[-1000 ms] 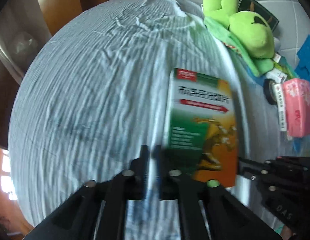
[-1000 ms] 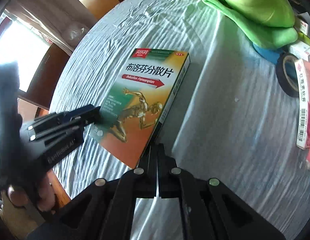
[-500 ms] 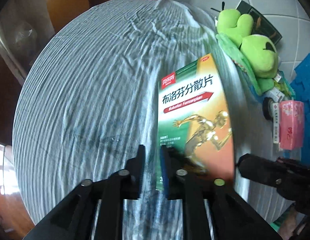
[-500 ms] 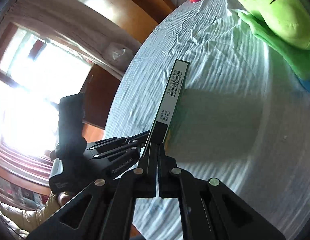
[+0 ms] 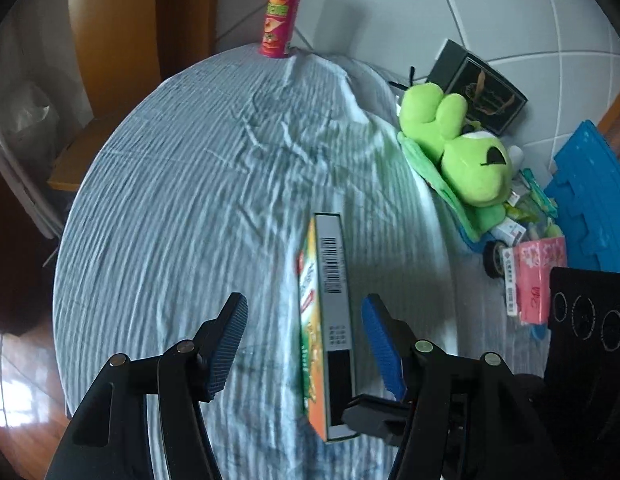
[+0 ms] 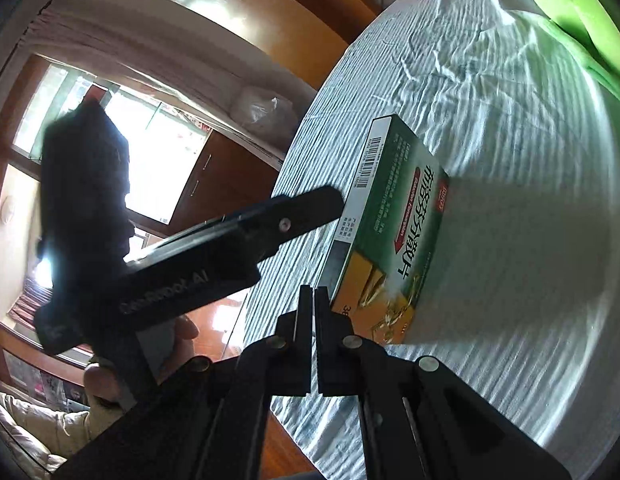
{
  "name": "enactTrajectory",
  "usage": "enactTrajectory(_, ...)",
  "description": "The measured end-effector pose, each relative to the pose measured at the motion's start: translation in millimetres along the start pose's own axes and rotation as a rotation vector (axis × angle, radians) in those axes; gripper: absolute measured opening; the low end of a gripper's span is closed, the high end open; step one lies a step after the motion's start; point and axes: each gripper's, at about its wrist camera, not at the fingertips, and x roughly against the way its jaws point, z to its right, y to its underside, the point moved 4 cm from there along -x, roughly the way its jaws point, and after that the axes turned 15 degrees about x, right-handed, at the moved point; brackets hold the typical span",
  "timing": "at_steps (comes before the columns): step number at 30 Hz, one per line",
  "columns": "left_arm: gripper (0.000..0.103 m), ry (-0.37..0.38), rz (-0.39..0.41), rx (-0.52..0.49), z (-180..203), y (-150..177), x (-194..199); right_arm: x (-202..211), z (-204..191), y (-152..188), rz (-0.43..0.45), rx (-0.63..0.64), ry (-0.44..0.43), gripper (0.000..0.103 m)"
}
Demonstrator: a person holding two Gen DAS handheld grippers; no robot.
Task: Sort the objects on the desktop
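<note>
**Desk:** What does the left wrist view give us?

**Photographer:** A green-and-orange medicine box [image 5: 330, 320] stands on one long edge on the striped blue-white tablecloth [image 5: 170, 200], its barcoded side panel turned up toward the camera. The left gripper [image 5: 304, 346] straddles it with the jaws apart; they have just been opening. The blue ribbed pads [image 5: 230, 344] sit clear of the box on either side, so it lies between them but is not pinched.

**Desk:** And the right one?

**Photographer:** The right gripper [image 6: 313, 304] has its fingers pressed together with nothing between them. The closed tips sit at the near lower corner of the box [image 6: 386, 232], just beside it; whether they actually touch it I cannot tell. In that view the left gripper [image 6: 310, 208] comes in from the left, one finger close to the box's barcoded side, with a person's hand [image 6: 150, 356] below its handle.

**Desk:** Surroundings?

**Photographer:** At the far edge of the cloth stands a red crisp tube [image 5: 280, 16]. Along the right edge lies a green plush toy [image 5: 462, 148], with a dark box [image 5: 482, 88] behind it. Nearer, a pink packet [image 5: 536, 280] lies next to a roll of black tape [image 5: 493, 258], and blue foam mats [image 5: 590, 196] rest at the far right. All of these are well apart from the medicine box.
</note>
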Motion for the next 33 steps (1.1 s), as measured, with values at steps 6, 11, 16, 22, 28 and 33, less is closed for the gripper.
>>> enactTrajectory(6,0.021,-0.097,-0.131,-0.030,5.0,29.5,-37.2,7.5,-4.8,15.5,-0.021,-0.003,0.045,0.002)
enactTrajectory(11,0.019,-0.155,-0.098,-0.072,13.3,49.0,-43.2,34.8,17.2,47.0,-0.062,-0.041,0.243,0.003)
enactTrajectory(16,0.018,-0.131,-0.074,-0.108,38.1,50.3,-39.2,92.2,54.5,61.8,-0.029,-0.100,0.521,0.003)
enactTrajectory(22,0.018,-0.079,-0.017,-0.168,94.1,42.1,-24.9,178.6,64.1,64.4,0.050,-0.066,0.834,0.097)
enactTrajectory(28,0.018,-0.043,-0.032,-0.207,139.3,47.2,-29.6,219.8,78.8,60.1,0.051,-0.015,0.989,0.103)
enactTrajectory(33,0.018,-0.042,-0.040,-0.213,159.3,53.1,-38.6,210.6,111.8,54.0,-0.014,-0.005,1.015,0.103)
